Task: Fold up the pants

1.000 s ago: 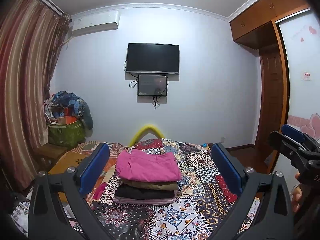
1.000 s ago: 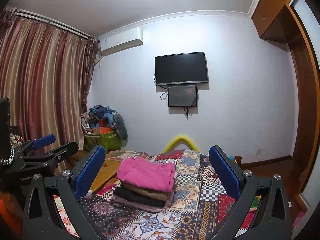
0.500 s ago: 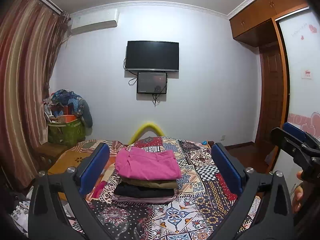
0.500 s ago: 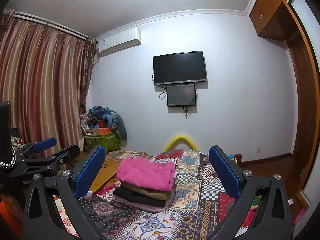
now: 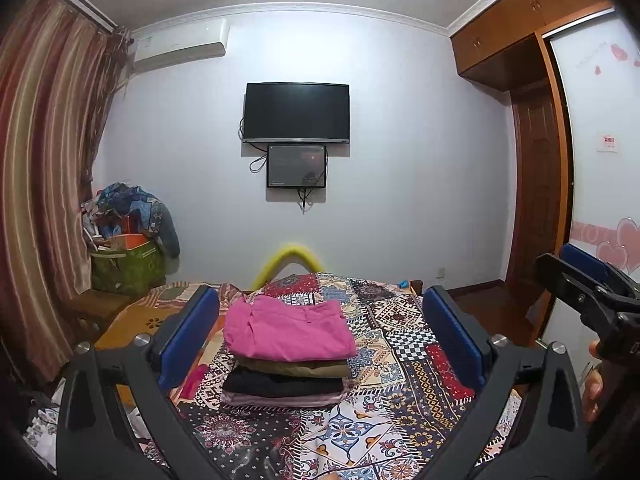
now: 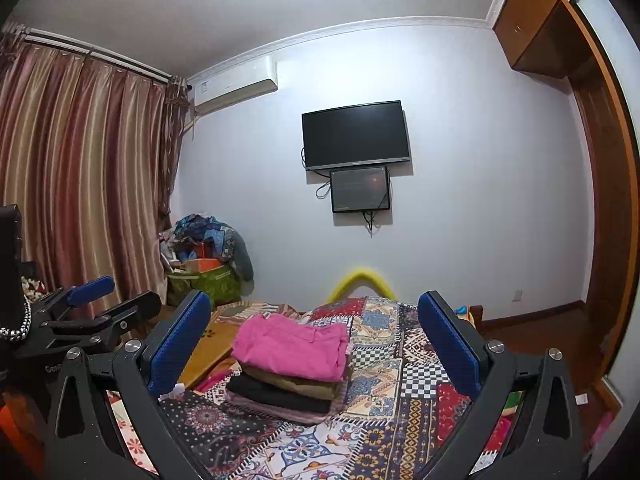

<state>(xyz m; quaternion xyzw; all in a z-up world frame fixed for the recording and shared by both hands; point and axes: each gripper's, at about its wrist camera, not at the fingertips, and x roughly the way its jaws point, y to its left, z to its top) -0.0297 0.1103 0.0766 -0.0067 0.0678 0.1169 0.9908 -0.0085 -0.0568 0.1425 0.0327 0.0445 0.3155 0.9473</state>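
Folded pink pants (image 5: 288,332) lie on top of a stack of folded olive, black and mauve garments (image 5: 286,384) on the patterned bedspread (image 5: 400,360). The stack also shows in the right wrist view (image 6: 292,346). My left gripper (image 5: 320,332) is open and empty, held above the bed, back from the stack. My right gripper (image 6: 314,336) is open and empty, also back from the stack. Each gripper shows at the edge of the other's view: the right one (image 5: 588,284) and the left one (image 6: 96,308).
A green bag piled with clothes (image 5: 128,240) stands in the far left corner by the striped curtains (image 5: 44,180). A TV (image 5: 296,114) hangs on the far wall. A wooden wardrobe and door (image 5: 536,220) are at the right. A yellow curved bar (image 5: 290,260) rises behind the bed.
Both grippers have tilted or lifted slightly, so the stack sits a little lower in view. The stack has not moved and both grippers stay open.
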